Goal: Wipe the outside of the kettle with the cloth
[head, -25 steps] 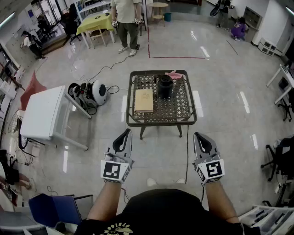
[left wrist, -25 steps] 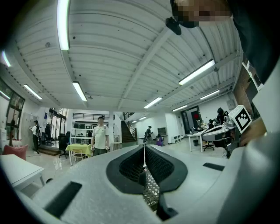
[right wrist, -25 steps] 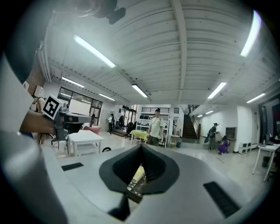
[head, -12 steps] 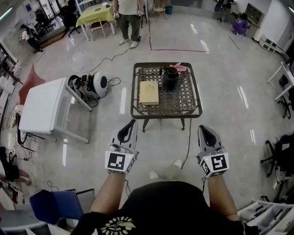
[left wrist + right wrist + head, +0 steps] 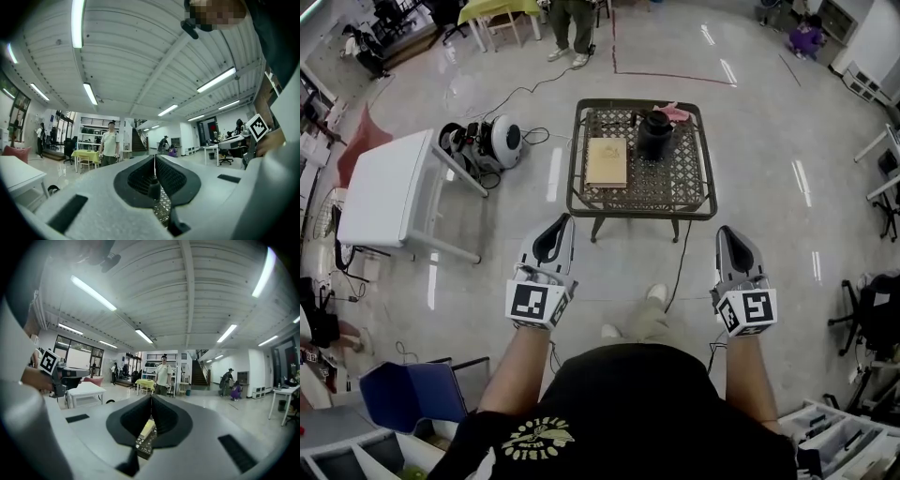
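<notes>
Head view, looking steeply down past a black shirt to a glossy floor (image 5: 769, 216). Toward the top centre, a small dark lattice worktop (image 5: 581, 202). On it, a black kettle (image 5: 655, 134) upright in the far right part, a pink cloth (image 5: 677, 112) lying just behind the kettle at the far edge, and a tan book (image 5: 607, 162) flat to the kettle's left. Well short of the worktop, close to the body, the left tool (image 5: 565, 218) and the right tool (image 5: 724, 229), one in each hand. Both pointing toward the worktop, touching nothing, jaws together and empty. Off to the left, a white table (image 5: 380, 202). At the top edge, the legs of a standing person (image 5: 570, 19).

Left gripper view, along the left tool (image 5: 154, 158): jaws pressed shut with nothing between them, and a sliver of the lattice worktop (image 5: 161, 208) showing below the tips. Beyond, the standing person (image 5: 110, 143) beside a yellow table (image 5: 86, 157).

Right gripper view, along the right tool (image 5: 151, 398): jaws closed on nothing — under the tips, a strip of the book (image 5: 146, 430) and the lattice beneath it. Farther off, the standing person (image 5: 163, 376) and, at left, the white table (image 5: 85, 389).
</notes>
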Available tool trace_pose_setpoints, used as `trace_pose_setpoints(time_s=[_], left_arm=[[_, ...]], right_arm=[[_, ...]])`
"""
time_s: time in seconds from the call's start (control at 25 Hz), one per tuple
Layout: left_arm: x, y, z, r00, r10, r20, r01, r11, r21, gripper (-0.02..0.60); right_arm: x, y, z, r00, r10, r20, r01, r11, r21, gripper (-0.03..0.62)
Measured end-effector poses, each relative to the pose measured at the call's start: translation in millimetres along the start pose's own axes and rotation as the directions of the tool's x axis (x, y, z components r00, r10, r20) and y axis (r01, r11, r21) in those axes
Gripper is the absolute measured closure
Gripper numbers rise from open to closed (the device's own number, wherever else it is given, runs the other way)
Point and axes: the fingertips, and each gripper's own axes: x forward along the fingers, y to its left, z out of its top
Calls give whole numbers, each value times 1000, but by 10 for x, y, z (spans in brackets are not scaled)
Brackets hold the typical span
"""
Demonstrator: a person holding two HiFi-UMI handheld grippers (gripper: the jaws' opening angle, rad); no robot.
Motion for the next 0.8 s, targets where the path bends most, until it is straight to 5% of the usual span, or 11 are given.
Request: trace_pose_setpoints(time_s=[0.8], left_arm=[[1454,-69,-295,997,8,-74,-10,1000,-23,568]], right_arm=[[1051,-909,-114,997,77,-16,-77,997,23,583]])
